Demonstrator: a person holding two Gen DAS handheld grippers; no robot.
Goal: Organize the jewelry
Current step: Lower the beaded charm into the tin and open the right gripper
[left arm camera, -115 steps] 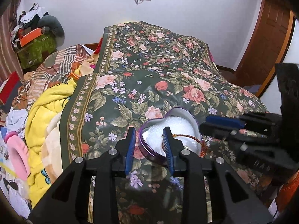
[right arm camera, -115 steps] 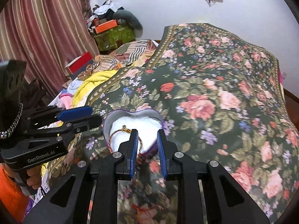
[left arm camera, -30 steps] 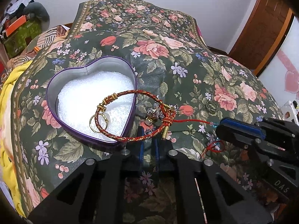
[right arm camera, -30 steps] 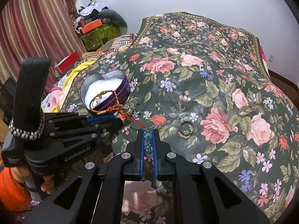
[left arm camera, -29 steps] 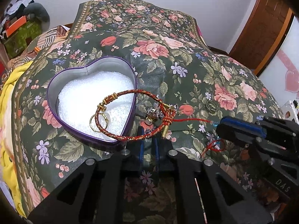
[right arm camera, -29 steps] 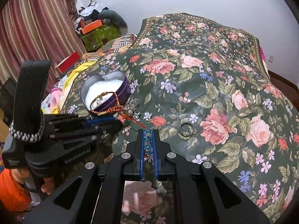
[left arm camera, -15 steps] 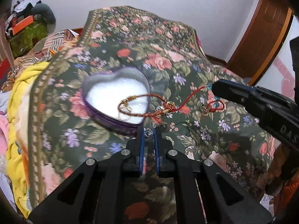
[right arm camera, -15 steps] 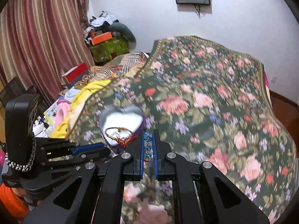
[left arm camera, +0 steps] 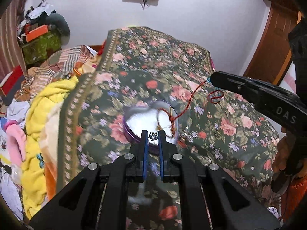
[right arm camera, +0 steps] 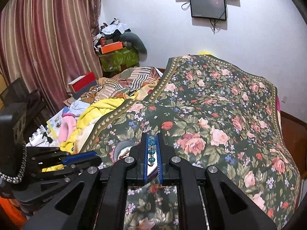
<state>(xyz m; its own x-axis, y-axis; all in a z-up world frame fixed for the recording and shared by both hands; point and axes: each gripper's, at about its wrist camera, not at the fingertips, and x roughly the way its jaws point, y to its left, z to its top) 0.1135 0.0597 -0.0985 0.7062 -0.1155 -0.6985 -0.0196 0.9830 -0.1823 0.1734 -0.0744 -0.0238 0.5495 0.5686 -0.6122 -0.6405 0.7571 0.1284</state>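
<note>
From your left wrist camera, your left gripper [left arm camera: 153,137] is pinched narrow on a small silver charm [left arm camera: 153,136], held above the heart-shaped tin [left arm camera: 130,132]. The tin has a purple wall and a white, grainy lining. A red cord bracelet [left arm camera: 184,107] runs from the charm end up to your right gripper [left arm camera: 212,79], hanging over the floral bedspread [left arm camera: 153,61]; motion blur makes the bracelet's loop hard to trace.

From your right wrist camera, your right gripper [right arm camera: 152,143] is closed on the cord's faceted blue beads [right arm camera: 151,150]. Only a sliver of the tin [right arm camera: 122,145] shows beside the fingers.
</note>
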